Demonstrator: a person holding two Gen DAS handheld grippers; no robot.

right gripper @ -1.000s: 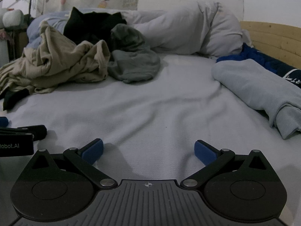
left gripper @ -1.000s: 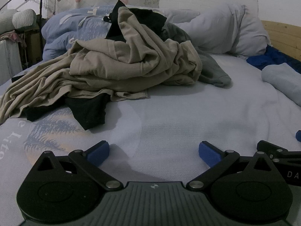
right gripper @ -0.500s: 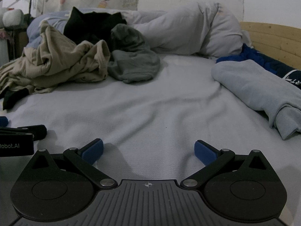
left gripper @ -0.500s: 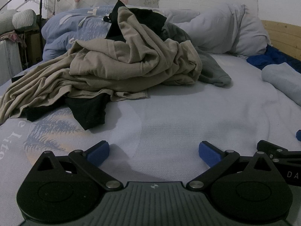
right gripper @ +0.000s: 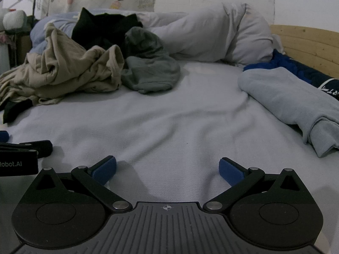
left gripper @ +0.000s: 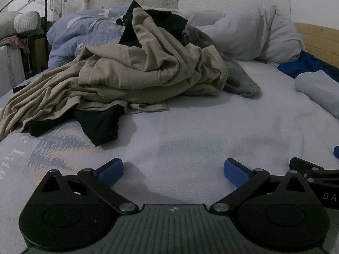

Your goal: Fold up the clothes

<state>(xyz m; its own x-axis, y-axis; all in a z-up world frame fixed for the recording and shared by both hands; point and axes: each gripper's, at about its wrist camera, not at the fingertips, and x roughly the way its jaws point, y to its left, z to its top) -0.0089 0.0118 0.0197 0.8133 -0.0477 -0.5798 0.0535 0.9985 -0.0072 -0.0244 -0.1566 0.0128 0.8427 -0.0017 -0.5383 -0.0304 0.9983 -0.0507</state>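
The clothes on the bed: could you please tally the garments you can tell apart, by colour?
Beige: 1, the beige garment heaped on top.
Black: 2, the black piece under it and the black garment behind.
Grey: 1, the grey garment.
Light blue: 1, the folded light blue garment.
Dark blue: 1, the dark blue garment.
Total: 6; the black pieces may be one.

**Black tongs, blue tips**

The left tongs and right tongs look alike: black linkage arms with silver pivot screws, two round black discs, a ribbed grey centre plate bearing a small crosshair mark, and blue fingertips. White lettering marks each one's side.
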